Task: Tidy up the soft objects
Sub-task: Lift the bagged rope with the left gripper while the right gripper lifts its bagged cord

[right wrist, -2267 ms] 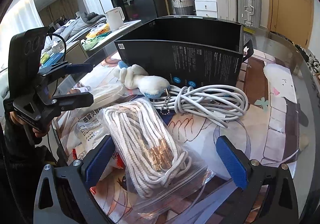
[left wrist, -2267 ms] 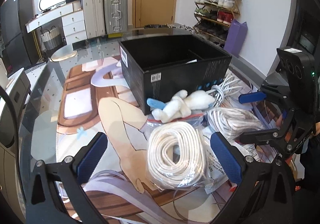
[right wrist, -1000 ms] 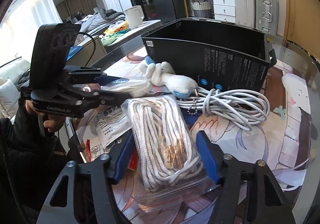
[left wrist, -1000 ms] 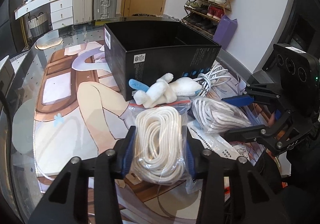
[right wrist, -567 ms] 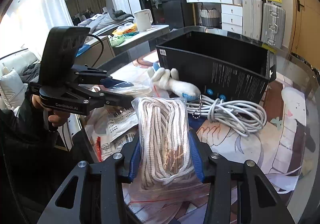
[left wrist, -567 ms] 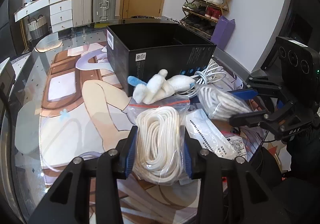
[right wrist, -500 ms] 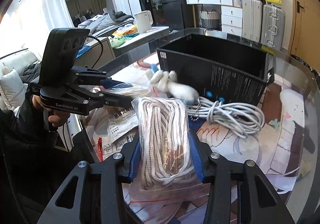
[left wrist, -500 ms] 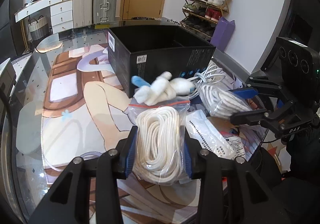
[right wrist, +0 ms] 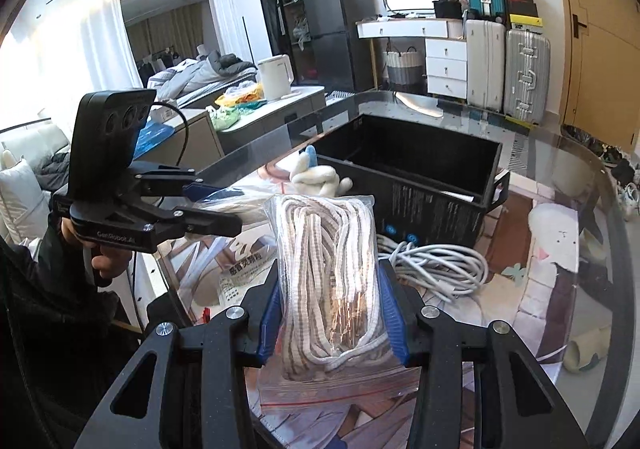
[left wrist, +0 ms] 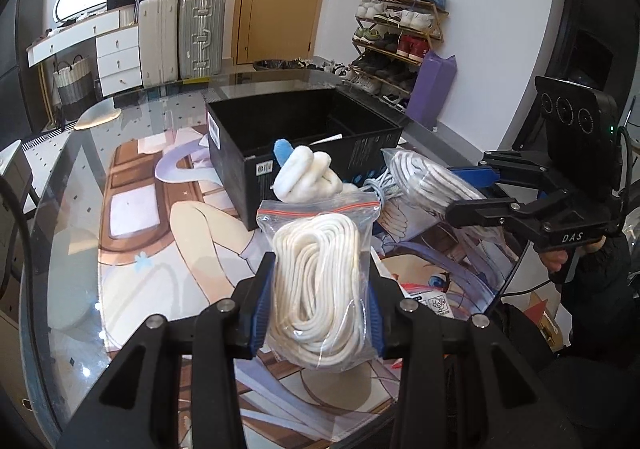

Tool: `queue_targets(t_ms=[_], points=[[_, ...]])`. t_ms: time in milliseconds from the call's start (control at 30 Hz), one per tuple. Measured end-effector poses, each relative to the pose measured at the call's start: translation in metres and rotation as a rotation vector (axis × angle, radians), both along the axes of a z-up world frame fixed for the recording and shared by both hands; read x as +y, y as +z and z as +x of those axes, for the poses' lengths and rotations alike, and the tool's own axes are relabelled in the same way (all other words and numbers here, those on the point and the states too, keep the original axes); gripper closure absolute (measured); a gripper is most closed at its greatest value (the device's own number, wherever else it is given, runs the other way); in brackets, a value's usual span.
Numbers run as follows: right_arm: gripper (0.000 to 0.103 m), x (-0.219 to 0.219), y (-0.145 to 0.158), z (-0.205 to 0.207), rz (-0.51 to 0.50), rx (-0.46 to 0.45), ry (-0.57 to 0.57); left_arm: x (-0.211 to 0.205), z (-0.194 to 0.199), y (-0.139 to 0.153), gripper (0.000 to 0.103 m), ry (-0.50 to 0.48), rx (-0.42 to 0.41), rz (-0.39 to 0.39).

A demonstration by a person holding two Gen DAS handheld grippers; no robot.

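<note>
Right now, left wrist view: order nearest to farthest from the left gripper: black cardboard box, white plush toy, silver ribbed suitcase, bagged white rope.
1. Bagged white rope, clamped in the left gripper.
2. White plush toy, just beyond.
3. Black cardboard box, behind the toy.
4. Silver ribbed suitcase, by the back wall.

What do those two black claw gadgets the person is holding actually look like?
Both are matte black frames with silver bolts and ribbed blue pads on the fingers. The right gripper reads DAS in white, carries a boxy three-lens camera unit with a green light, and trails a thin cable. The left gripper reads GenRobot.AI, with the same unit and cable. Dark sleeves show.
</note>
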State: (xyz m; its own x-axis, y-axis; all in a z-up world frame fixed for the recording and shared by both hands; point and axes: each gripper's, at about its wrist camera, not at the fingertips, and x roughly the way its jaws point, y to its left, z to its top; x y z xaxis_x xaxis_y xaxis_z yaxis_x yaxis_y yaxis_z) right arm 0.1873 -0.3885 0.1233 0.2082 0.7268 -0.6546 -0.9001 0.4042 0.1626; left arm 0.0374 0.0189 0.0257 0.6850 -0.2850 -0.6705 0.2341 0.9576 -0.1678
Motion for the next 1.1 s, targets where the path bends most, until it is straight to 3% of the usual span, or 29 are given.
queue_targets(t_ms=[400, 733, 1100], points=[[0.058, -0.005, 0.013, -0.002, 0.028, -0.033, -0.043, 0.007, -0.008, 0.02, 0.065, 0.048, -0.066, 0.005], [0.058, -0.012, 0.026, 0.009, 0.061, -0.039, -0.154, 0.007, -0.004, 0.03, 0.065, 0.1, -0.126, 0.008], [0.058, -0.008, 0.04, 0.022, 0.057, -0.041, -0.231, 0.008, 0.022, 0.041, 0.065, 0.174, -0.163, 0.024]])
